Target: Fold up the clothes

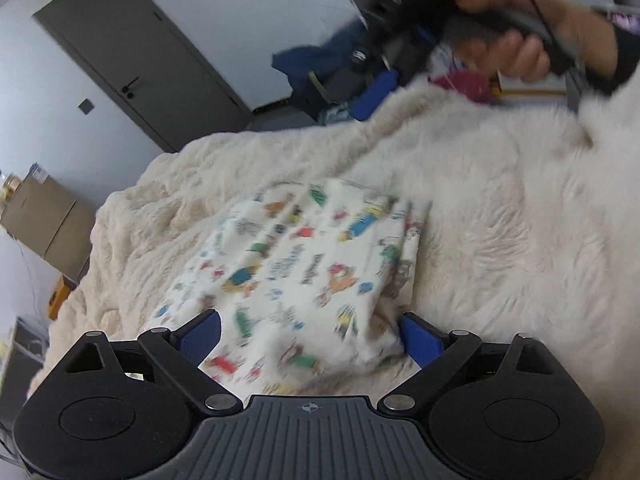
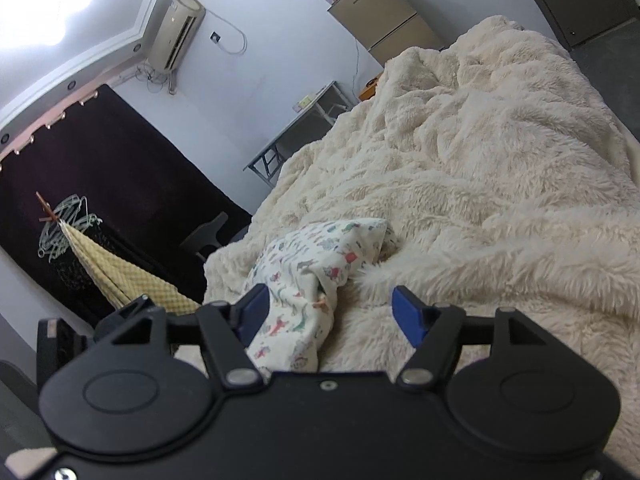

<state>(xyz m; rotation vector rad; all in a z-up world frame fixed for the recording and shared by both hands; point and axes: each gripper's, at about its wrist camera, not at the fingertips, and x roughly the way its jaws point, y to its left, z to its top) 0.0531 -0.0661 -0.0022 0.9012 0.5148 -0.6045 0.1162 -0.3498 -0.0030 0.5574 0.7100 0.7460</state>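
A white garment with a colourful cartoon print (image 1: pixel 304 264) lies folded on a cream fluffy blanket (image 1: pixel 500 208). My left gripper (image 1: pixel 310 336) is open, its blue pads on either side of the garment's near edge. In the right wrist view the same garment (image 2: pixel 320 256) lies bunched on the blanket (image 2: pixel 480 168). My right gripper (image 2: pixel 332 312) is open, its left pad against the cloth and its right pad over bare blanket. The right gripper also shows in the left wrist view (image 1: pixel 404 52), held in a hand above the bed's far edge.
A grey door (image 1: pixel 132 64) and cardboard boxes (image 1: pixel 44 224) stand beyond the bed. A pile of blue and red clothes (image 1: pixel 320 64) lies at the bed's far side. A fridge (image 2: pixel 384 20), a small desk (image 2: pixel 304 128) and a hanger rack (image 2: pixel 72 220) stand around the bed.
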